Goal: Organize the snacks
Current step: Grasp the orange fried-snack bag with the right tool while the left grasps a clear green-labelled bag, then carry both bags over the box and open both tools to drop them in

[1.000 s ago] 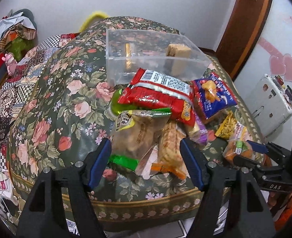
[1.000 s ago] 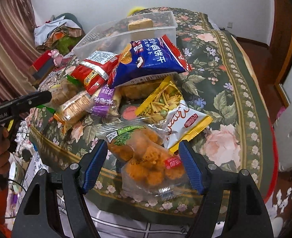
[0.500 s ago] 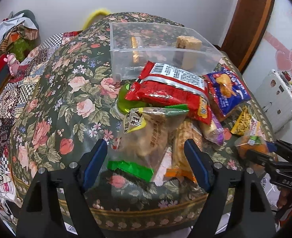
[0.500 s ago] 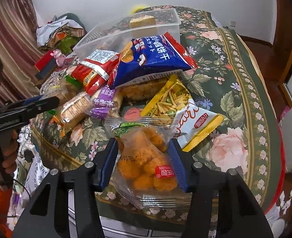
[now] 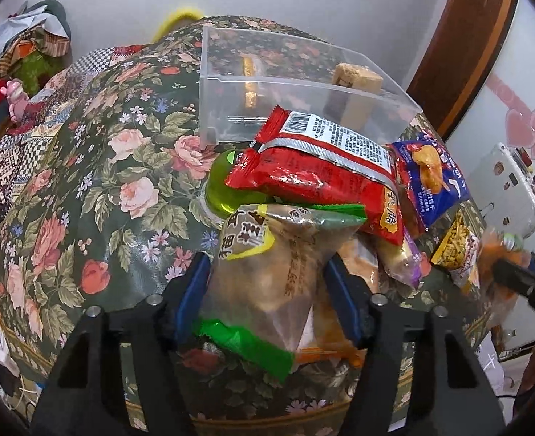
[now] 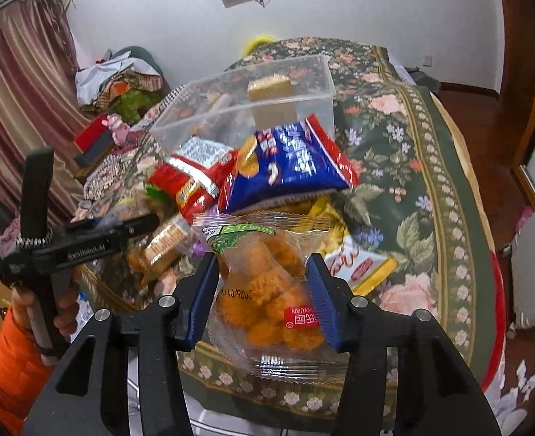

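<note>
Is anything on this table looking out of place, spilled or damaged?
Nothing looks spilled or torn. The snacks lie in an untidy heap: the red packet rests tilted over other bags in front of the clear box, which holds only a couple of items.

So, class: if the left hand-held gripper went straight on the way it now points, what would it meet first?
The clear green-trimmed snack packet already between its fingers; beyond that, probably the red packet, though depth is unclear.
</note>
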Motion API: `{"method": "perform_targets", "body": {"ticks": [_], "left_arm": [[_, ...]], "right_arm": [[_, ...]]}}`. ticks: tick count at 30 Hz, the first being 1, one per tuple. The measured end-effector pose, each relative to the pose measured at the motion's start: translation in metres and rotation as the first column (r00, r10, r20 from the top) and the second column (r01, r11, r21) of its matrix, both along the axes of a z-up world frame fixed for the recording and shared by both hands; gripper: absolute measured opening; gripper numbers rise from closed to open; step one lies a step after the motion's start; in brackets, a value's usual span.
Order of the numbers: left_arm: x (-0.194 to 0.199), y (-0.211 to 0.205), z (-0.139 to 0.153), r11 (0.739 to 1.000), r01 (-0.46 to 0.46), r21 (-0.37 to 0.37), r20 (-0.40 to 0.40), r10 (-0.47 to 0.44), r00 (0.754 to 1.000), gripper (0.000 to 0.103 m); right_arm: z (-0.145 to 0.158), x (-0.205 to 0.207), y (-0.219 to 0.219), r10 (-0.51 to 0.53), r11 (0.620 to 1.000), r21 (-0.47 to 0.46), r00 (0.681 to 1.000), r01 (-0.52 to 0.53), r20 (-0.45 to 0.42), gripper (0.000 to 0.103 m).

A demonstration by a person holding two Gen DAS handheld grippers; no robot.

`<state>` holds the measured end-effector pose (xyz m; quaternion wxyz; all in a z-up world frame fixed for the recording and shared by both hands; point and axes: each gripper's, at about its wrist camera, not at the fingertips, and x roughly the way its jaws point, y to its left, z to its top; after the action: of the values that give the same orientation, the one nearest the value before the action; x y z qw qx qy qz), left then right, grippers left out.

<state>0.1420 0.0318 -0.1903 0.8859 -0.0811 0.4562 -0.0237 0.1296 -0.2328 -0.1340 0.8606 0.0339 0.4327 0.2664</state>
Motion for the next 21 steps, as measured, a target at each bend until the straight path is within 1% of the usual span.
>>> {"method": "perform_targets", "body": {"ticks": [3,6,16,21], "left_arm": [[-0.002,0.001,0.003,1.0,0.001,0.0,0.002,-0.001,1.0,0.059],[-0.007,0.001,0.011,1.0,-0.002,0.015,0.025,0.002,1.0,0.058],[-0.015,0.009,0.057,1.0,-0.016,0.013,0.142,0.014,0.99,0.058],[-0.01,0.013,0.077,1.0,-0.018,0.006,0.194,0.016,0.981,0.058]], "right_arm": [[0.005,0.003,0.001,-0.002,1.0,0.008,1.0,0.002,0.014,0.047],[0.011,0.004,0.003,-0.002,1.0,0.013,1.0,0.002,0.029,0.047],[0.039,0.021,0.007,-0.017,0.998,0.056,0.994,0.011,0.108,0.047],[0.05,0.035,0.011,-0.027,0.997,0.075,0.99,0.016,0.139,0.047]]}}
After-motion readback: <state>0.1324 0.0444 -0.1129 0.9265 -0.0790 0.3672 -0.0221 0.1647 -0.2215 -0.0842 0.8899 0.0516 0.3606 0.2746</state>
